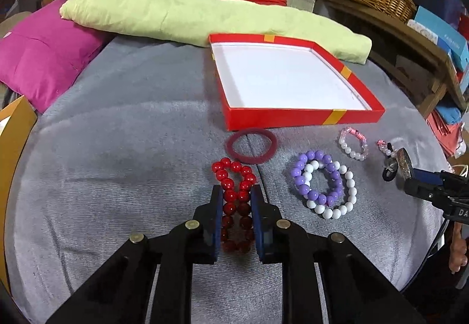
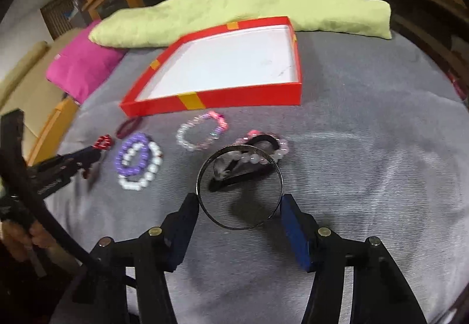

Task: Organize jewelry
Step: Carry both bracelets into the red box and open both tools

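Now left fingers (image 1: pixel 236 192) pinch glossy red bead bracelet (image 1: pixel 234 177); right fingers (image 2: pixel 239 200) clasp thin metal bangle (image 2: pixel 240 186).

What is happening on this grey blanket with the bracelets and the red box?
A person with a gripper in each hand is sorting jewelry. The left gripper is shut on the red bead bracelet. The right gripper spans a thin metal bangle, pads at its sides. The red box is empty; the purple and white bracelets lie on the blanket.
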`<state>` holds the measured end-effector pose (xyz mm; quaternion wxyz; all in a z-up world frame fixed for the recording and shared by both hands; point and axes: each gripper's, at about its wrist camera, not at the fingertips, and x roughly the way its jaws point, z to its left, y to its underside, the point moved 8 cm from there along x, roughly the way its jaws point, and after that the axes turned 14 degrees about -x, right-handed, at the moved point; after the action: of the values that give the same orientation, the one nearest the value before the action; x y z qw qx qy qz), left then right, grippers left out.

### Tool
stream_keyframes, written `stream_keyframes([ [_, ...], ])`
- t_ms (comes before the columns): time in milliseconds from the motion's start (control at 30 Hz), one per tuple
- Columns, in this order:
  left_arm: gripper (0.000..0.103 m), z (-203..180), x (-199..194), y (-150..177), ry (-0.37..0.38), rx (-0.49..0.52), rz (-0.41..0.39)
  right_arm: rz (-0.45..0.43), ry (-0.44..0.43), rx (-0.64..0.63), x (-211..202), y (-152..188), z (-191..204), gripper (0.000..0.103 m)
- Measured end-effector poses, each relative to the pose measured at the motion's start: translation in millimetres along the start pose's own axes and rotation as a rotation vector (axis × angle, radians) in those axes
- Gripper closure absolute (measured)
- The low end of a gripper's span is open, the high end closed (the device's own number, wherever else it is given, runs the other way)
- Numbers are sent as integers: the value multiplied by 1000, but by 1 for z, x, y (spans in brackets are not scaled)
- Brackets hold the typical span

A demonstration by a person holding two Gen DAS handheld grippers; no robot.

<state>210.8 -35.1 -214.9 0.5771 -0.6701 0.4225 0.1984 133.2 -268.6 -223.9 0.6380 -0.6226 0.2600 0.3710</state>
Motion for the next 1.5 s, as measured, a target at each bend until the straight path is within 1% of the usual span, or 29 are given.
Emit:
stream_keyframes([
  [133, 83, 6, -9, -3, 4, -14, -23, -45, -81, 16, -10, -7, 10, 43],
  [233, 83, 4, -19, -10, 19, -25, -57, -89, -100, 13, -20, -14, 14, 43],
  [400, 83, -13, -34, -24, 54, -18, -137, -165, -97, 17, -32, -31, 11, 43],
  [467, 83, -21, -35, -30, 72, -10, -151, -189, -81, 24, -33, -42, 5, 43],
  [600, 83, -41, -25, -48, 88, 15, -146, -209, -65, 52, -24, -68, -7, 43],
  [700, 83, -56, -14, -65, 108, 29, -136, -210, -66, 82, -7, -94, -19, 43],
  [800, 83, -70, 11, -85, 115, 20, -110, -212, -71, 113, 15, -118, -26, 43],
  [967, 83, -84, 47, -95, 129, 20, -75, -180, -78, 177, 56, -140, -36, 42],
  [1067, 83, -89, 62, -100, 119, 32, -52, -158, -65, 195, 75, -146, -43, 42],
  [1167, 83, -93, 73, -104, 124, 32, -37, -129, -68, 222, 91, -146, -49, 42],
  [1200, 83, -93, 77, -105, 119, 30, -30, -122, -55, 222, 94, -145, -51, 42],
  [1233, 83, -93, 82, -104, 108, 31, -23, -120, -36, 213, 95, -146, -52, 40],
  [1333, 83, -90, 94, -100, 66, 28, 5, -122, -32, 207, 98, -149, -52, 40],
  [1367, 81, -87, 98, -99, 46, 23, 14, -121, -37, 212, 98, -149, -52, 38],
  [1400, 80, -86, 99, -98, 36, 25, 19, -113, -48, 221, 99, -149, -52, 33],
  [1467, 78, -85, 97, -97, 34, 33, 21, -115, -62, 241, 97, -147, -54, 33],
  [1500, 74, -85, 94, -97, 34, 36, 16, -124, -68, 245, 93, -146, -55, 33],
])
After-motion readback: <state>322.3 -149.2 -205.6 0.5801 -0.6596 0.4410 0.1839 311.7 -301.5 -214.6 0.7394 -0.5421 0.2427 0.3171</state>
